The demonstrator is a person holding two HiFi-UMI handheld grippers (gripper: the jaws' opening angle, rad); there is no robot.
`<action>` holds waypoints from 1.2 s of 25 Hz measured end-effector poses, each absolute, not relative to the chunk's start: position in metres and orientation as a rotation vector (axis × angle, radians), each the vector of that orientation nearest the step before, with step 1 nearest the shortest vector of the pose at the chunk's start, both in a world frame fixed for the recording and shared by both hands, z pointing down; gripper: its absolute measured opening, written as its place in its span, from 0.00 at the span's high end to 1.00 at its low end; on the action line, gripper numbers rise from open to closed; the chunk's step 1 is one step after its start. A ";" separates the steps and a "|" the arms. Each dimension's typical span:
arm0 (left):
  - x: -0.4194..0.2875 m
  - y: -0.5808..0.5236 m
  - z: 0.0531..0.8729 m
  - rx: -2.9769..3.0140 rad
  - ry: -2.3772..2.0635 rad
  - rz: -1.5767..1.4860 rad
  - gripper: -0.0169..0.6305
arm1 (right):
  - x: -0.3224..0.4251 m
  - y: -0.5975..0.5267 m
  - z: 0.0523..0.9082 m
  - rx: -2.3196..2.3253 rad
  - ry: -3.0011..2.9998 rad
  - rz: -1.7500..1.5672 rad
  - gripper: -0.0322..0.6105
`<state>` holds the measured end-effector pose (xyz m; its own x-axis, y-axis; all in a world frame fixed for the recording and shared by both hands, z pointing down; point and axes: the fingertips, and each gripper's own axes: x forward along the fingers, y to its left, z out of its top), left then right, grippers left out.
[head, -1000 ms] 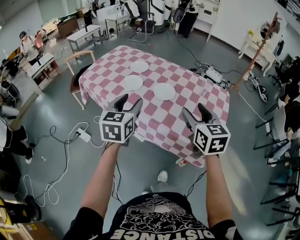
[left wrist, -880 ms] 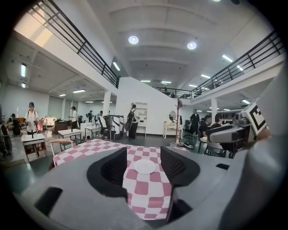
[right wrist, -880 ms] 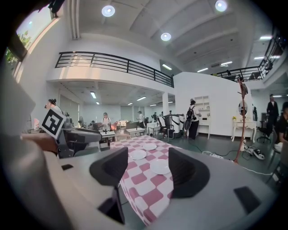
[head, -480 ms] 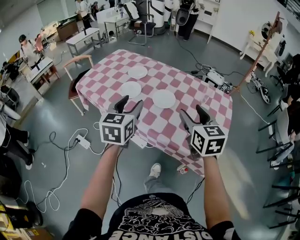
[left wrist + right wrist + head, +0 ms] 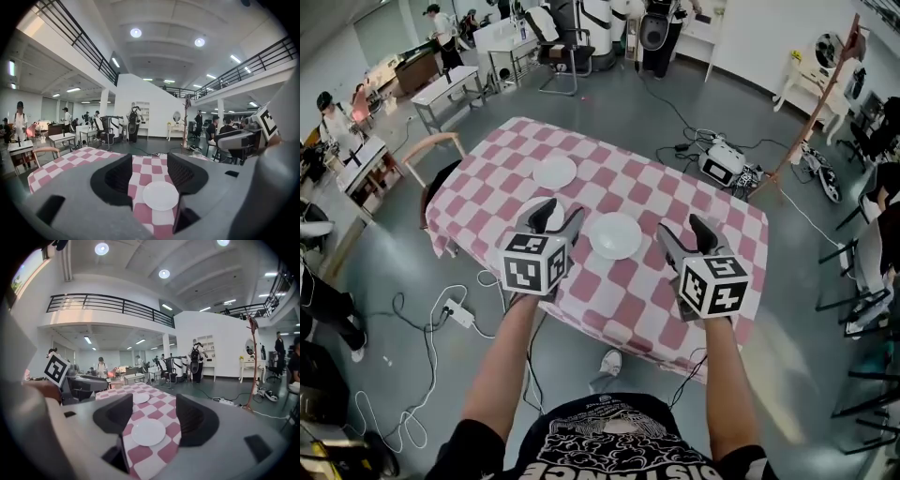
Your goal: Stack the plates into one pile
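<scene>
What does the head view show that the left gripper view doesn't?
Only head view: all three plates, the far plate, the centre plate and a third plate half hidden behind the left gripper, plus the person's forearms. Only left gripper view: ceiling lights and balcony rail. Both: the checked table, the right gripper, and the left gripper's jaws apart with nothing gripped. The left gripper view has a lone plate ahead; which of the three, I cannot tell.

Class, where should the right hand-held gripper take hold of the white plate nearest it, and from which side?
The plate lies flat on the checked tablecloth, so only its thin rim fits between jaws: probably grip the near rim, approaching low from the person's side.
</scene>
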<state>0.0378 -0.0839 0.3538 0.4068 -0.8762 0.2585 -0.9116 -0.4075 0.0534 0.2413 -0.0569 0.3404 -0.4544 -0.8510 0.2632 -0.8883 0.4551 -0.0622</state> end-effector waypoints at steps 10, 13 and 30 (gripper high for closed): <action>0.051 -0.177 0.367 2.468 -1.555 0.322 0.61 | 0.262 -0.145 0.359 1.569 -2.467 0.356 0.52; 0.056 -0.192 0.367 2.473 -1.547 0.341 0.60 | 0.263 -0.156 0.363 1.556 -2.475 0.375 0.52; 0.066 -0.230 0.379 2.538 -1.358 0.368 0.59 | 0.263 -0.175 0.381 1.611 -2.407 0.446 0.52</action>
